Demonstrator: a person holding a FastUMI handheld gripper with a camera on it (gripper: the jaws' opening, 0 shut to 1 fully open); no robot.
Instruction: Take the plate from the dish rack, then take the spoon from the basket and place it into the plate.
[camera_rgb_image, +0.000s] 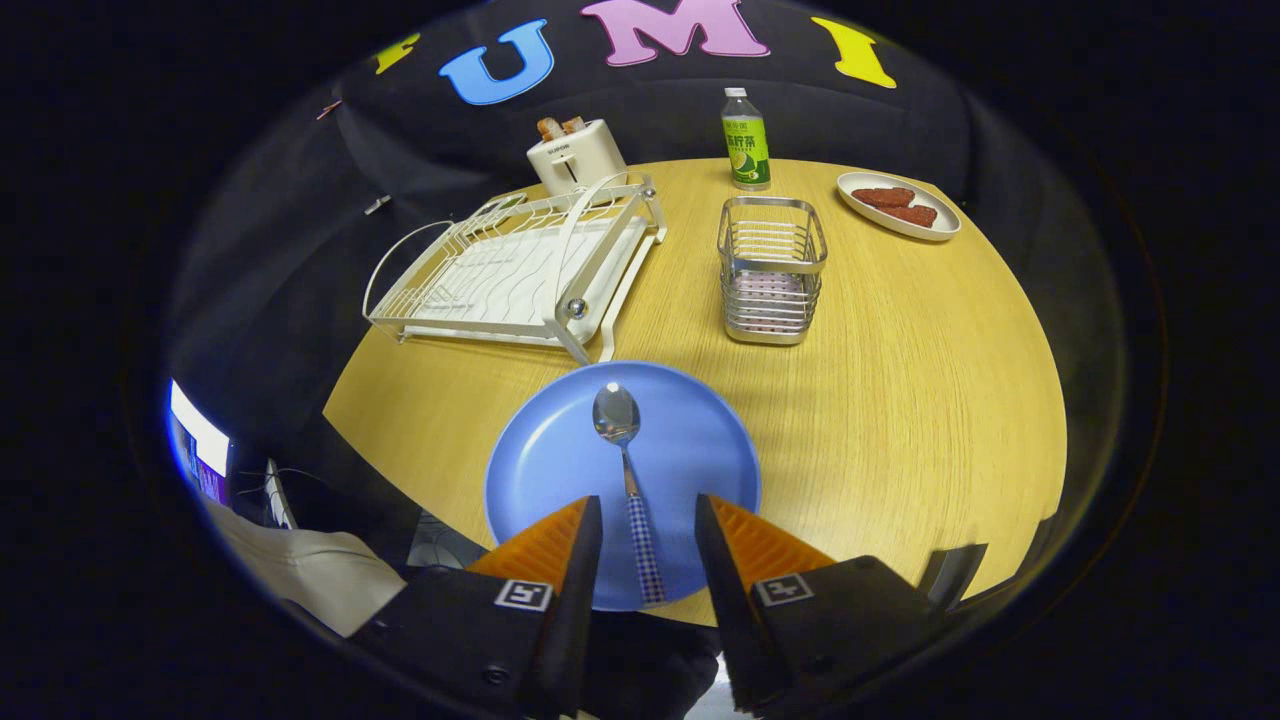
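We see plate on counter, just in front of dish rack. Spoon lies in plate, handle between fingers of hand-held gripper, spread, touching nothing. Basket right of rack. We judge task essentially done; only withdrawal left.

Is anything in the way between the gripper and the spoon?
No. The spoon lies on the blue plate, its handle running back between the open gripper fingers with gaps on both sides. Nothing sits between them.
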